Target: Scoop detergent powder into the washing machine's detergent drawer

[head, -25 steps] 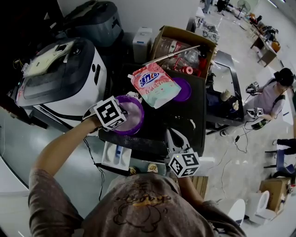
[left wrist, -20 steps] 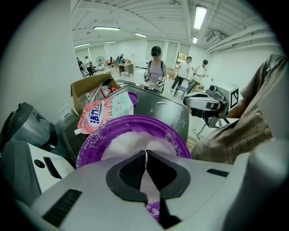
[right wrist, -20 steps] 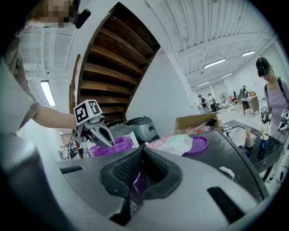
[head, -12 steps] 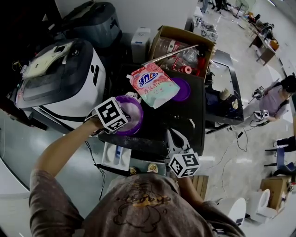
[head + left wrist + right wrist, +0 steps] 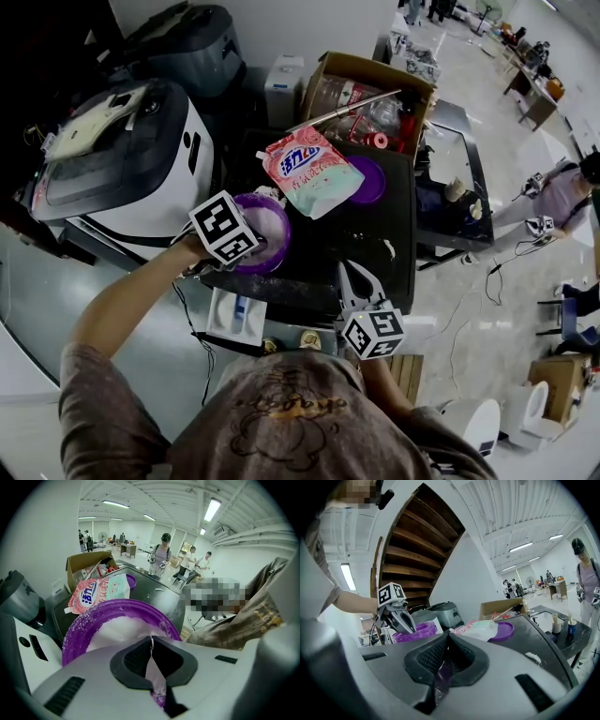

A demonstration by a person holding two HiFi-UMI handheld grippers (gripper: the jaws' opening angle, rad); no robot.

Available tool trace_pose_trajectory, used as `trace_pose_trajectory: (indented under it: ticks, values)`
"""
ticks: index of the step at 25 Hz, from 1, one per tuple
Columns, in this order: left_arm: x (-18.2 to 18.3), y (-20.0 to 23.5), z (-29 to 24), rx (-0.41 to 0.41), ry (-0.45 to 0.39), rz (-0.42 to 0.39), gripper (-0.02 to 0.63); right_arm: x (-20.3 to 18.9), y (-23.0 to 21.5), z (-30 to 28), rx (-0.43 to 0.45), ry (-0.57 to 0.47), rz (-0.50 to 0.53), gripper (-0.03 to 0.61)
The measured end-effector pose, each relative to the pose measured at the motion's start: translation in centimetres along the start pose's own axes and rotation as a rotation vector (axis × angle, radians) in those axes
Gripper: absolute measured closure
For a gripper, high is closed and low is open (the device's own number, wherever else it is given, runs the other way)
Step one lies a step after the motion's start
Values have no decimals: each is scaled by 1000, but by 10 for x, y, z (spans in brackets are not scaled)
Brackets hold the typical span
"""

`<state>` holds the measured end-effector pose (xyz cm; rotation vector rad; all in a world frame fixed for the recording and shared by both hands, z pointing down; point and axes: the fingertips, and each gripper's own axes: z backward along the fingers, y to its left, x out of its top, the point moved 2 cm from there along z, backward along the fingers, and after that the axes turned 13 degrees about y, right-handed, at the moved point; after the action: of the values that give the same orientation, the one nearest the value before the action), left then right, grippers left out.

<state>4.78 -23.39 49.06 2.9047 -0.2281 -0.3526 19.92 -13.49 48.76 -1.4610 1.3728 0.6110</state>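
The left hand-held gripper [image 5: 151, 640] has its jaws closed on the near rim of a round purple plastic bowl [image 5: 75, 630]. A thin purple edge dusted with grains runs down between the dark pads. The bowl holds a heap of white detergent powder [image 5: 123, 624], with more grains stuck to its inner wall. It stands at the near left corner of the black bench [image 5: 375, 246], and in the head view the gripper's marker cube covers its left edge.

The right hand-held gripper [image 5: 447, 637] is also closed, pinching a thin translucent purple strip [image 5: 443, 674] speckled with powder. What that strip belongs to cannot be made out. In the head view this gripper sits over the bench's near edge, well apart from the bowl, with its jaws pointing away from the person.

Just beyond the bowl a pink and white detergent bag [image 5: 309, 169] lies flat, partly over a round purple lid [image 5: 375, 183]. A small patch of spilled white powder [image 5: 533, 658] lies on the bench's right side. A white washing machine with a dark lid [image 5: 131, 159] stands left of the bench. A white drawer with a blue insert [image 5: 236, 316] sits below the bench's near edge, under the left forearm. An open cardboard box [image 5: 370, 94] stands behind the bench.
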Motion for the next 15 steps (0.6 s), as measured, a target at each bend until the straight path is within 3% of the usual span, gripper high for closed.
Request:
trace_pose_trajectory:
  ticks: [15]
  values:
    - [-2, -12, 5, -102, 1, 27, 588, 1, 4, 1, 2, -5, 3, 577]
